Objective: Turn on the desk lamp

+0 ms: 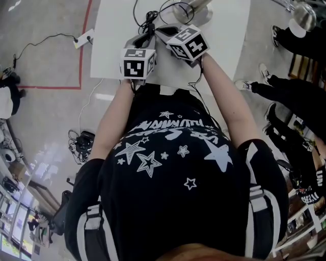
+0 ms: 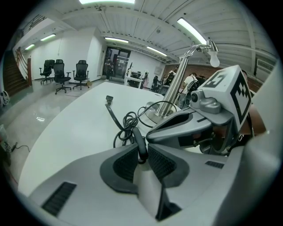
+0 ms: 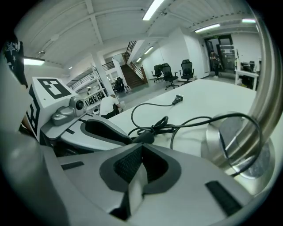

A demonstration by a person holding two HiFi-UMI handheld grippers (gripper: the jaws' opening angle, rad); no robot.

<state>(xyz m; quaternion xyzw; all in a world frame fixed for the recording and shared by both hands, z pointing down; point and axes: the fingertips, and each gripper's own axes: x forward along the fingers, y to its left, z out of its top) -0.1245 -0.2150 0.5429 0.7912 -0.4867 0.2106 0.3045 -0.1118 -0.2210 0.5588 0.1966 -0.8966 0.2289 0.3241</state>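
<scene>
Head view, table: the white table is at the far edge of the frame. The desk lamp stands at its far right, with its black cord bunched just to the left.
Head view, grippers: the left gripper and right gripper converge on that bunch, tips nearly together.
Left gripper view, grip: the left gripper pinches the cord's black inline switch between its pads, probably to steady it.
Left gripper view, partner: the right gripper reaches in from the right, its tip just beside the switch.
Left gripper view, lamp: the desk lamp rises beyond; its bulb does not look lit.
Right gripper view, jaws: the right gripper has its jaws pressed together on nothing, a blunt point suited to pushing a button.
Right gripper view, target: the switch sits just past that tip.
Right gripper view, cord end: a plug lies loose farther off.
</scene>
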